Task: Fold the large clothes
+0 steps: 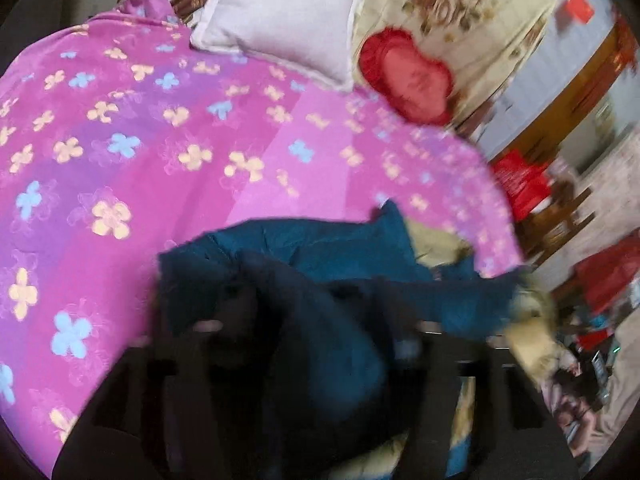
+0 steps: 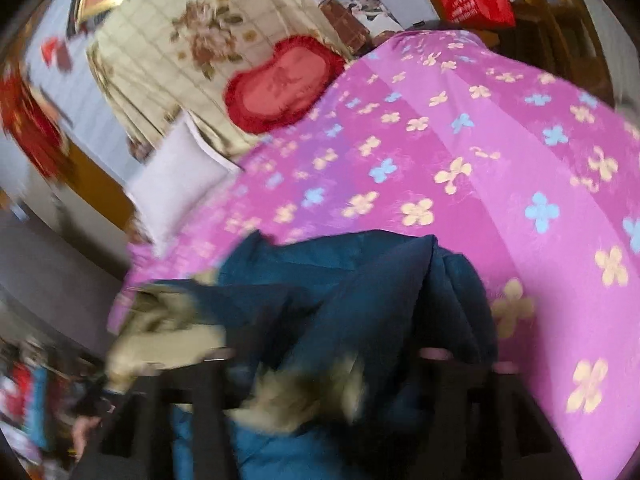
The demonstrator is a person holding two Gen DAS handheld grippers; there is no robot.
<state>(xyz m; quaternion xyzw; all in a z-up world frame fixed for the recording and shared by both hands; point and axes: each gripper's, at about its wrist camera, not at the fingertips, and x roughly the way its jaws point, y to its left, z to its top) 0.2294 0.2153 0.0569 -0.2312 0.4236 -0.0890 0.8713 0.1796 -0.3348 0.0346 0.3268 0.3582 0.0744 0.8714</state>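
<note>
Bedroom clutter is ringing a bed spread with a pink and purple flowered bedsheet [image 1: 168,128], and both views are smearing with motion blur.

At the left gripper [image 1: 316,320], the dark fingers [image 1: 224,332] are sitting on either side of a fold of the teal-blue padded coat with a cream fur trim [image 1: 320,248]; cloth is filling the gap between them, but blur is hiding whether they are actually pinching it, so that cannot be told. At the right gripper [image 2: 340,356], the fingers [image 2: 460,364] are likewise flanking bunched coat fabric and a tuft of fur [image 2: 304,400], and again their closure cannot be told.

Moving outward, the coat is lying heaped at the near edge of the bed, partly draping off it, with layers overlapping unevenly and fur trim [image 1: 532,332] spilling to one side. Beyond it the bedsheet is lying bare up to a pale lilac square pillow [image 1: 280,20], a red heart-shaped cushion [image 1: 408,80] and a cream floral quilt [image 1: 452,12].

Judging from this, the folding is looking early: the coat is neither spread flat nor squared into a neat bundle, so laying out, aligning and folding are seemingly all remaining.
</note>
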